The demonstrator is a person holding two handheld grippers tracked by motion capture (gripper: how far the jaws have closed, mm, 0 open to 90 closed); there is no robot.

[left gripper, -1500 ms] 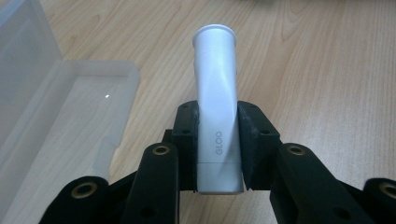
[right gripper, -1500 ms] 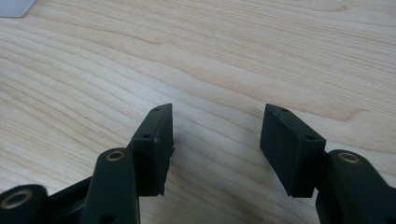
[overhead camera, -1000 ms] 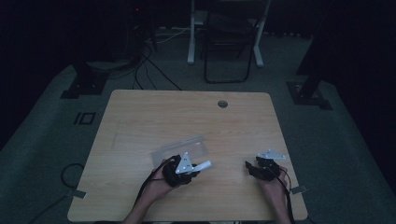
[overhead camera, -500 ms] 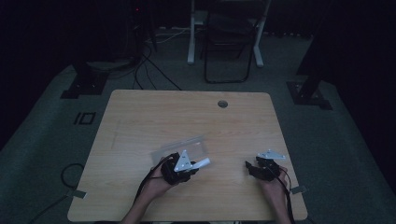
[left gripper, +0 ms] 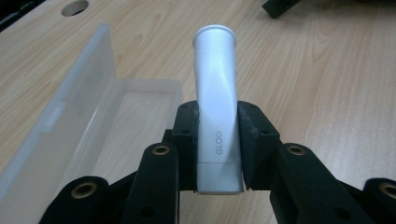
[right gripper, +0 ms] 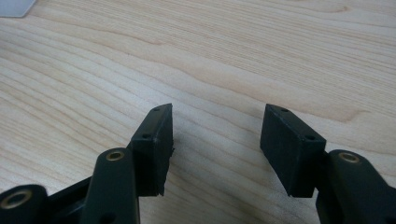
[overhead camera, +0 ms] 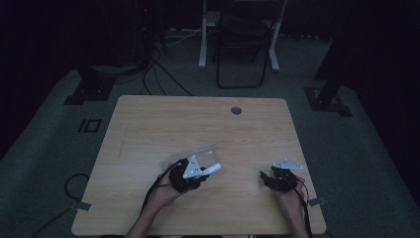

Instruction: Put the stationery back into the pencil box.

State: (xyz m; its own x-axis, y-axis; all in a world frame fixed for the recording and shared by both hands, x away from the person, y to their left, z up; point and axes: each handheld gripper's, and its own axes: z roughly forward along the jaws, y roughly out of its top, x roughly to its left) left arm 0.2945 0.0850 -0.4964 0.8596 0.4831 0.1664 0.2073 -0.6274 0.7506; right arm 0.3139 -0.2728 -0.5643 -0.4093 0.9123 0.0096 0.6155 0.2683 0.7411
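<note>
— How far am I?

— I think halfway. My left gripper (left gripper: 218, 154) has its fingers clamped on the silver tube (left gripper: 215, 93), held up beside the open clear box (left gripper: 84, 126) near the table's (overhead camera: 148, 124) front edge. It still needs to go in.

— The tube?

— Smooth, shiny, flat-ended. My right gripper (right gripper: 215, 140) has its fingers apart, holding nothing.

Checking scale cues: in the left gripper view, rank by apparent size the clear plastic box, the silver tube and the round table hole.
1. Clear plastic box, open, largest.
2. Silver tube, clamped in the left gripper.
3. Table hole, smallest, though it lies farthest from the camera, so that may be misleading.
</note>
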